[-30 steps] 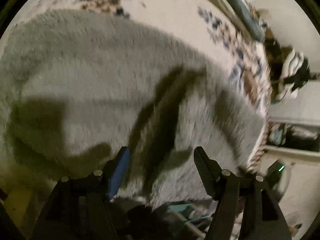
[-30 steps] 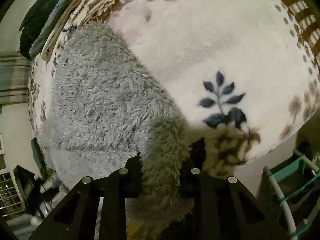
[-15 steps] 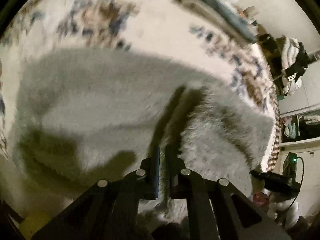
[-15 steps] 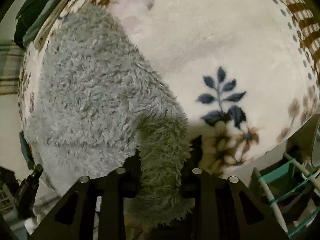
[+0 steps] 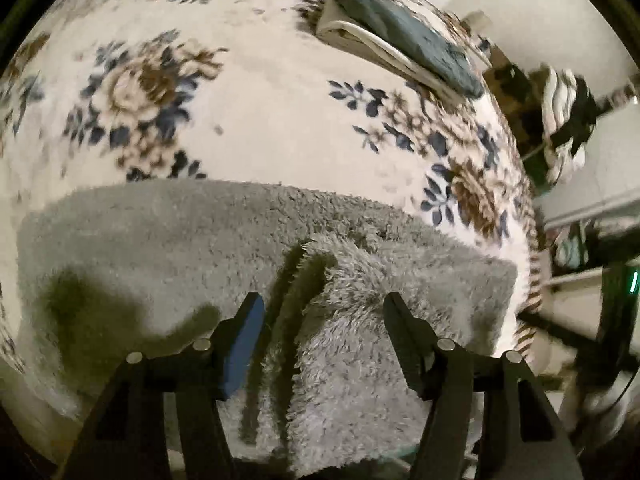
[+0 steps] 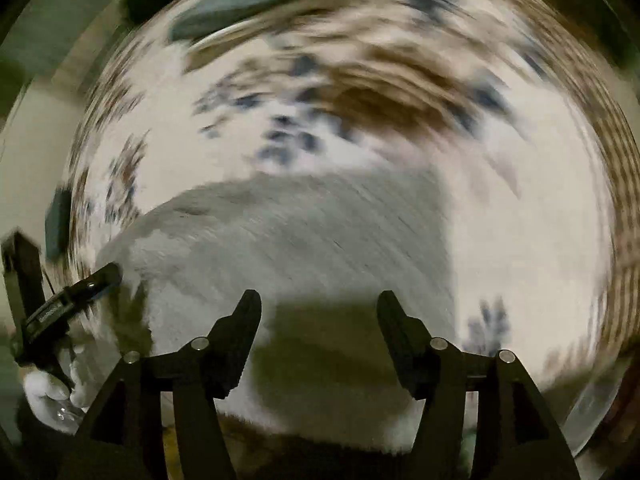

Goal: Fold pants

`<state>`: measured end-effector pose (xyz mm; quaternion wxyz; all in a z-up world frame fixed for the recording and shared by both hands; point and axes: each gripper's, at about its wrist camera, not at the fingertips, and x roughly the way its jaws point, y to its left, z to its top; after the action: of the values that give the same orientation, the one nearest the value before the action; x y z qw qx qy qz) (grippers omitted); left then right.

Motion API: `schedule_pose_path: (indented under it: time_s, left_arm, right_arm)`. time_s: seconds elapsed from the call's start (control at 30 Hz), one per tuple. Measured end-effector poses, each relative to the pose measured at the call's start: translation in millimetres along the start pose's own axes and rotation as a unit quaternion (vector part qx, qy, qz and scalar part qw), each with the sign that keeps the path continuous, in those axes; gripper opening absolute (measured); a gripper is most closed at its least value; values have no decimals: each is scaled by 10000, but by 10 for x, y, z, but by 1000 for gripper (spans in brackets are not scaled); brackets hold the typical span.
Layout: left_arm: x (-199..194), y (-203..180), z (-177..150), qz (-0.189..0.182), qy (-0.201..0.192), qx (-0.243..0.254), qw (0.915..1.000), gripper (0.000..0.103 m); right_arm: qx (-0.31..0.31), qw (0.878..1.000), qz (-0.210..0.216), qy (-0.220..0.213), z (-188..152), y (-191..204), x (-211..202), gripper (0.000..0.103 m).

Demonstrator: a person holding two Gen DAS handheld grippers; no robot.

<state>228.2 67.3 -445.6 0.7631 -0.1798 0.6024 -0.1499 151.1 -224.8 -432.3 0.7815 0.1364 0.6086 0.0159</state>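
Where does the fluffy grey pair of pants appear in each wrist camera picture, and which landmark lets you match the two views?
Left wrist view: the grey pants fill the lower half, spreading left to right above and between the open jaws.
Right wrist view: the grey pants sit lower centre, blurred by motion, reaching down between the open jaws.
Shared landmark: the floral blanket beneath the pants.

pants (image 5: 168,248) flat on blanket (image 5: 280,112), one fold lapped over the right half. folded clothes (image 5: 404,52) behind, at blanket's far edge.
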Motion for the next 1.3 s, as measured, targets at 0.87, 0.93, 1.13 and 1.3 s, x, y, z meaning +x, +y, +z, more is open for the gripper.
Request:
schedule_pose_path:
  time_s: [0.87,0.93,1.13,1.3]
  left_arm:
    - [148,106,-954,166,41,-594,9981,7]
    - [9,143,-917,182,-124,-553,9982,7]
    - [107,412,-903,77,262,-857,9959,11]
    - [-94,431,-926,-617,324,-1105,9914,34]
  right_arm:
    - [-1956,9743,-952,591,615,911,876,1]
    - [-1892,9756,-948,579,623,902,899,1]
    - [-1424,9852,-587,747,565,714,842,9]
    - [-738,9952,-122,632,342,460,464,52]
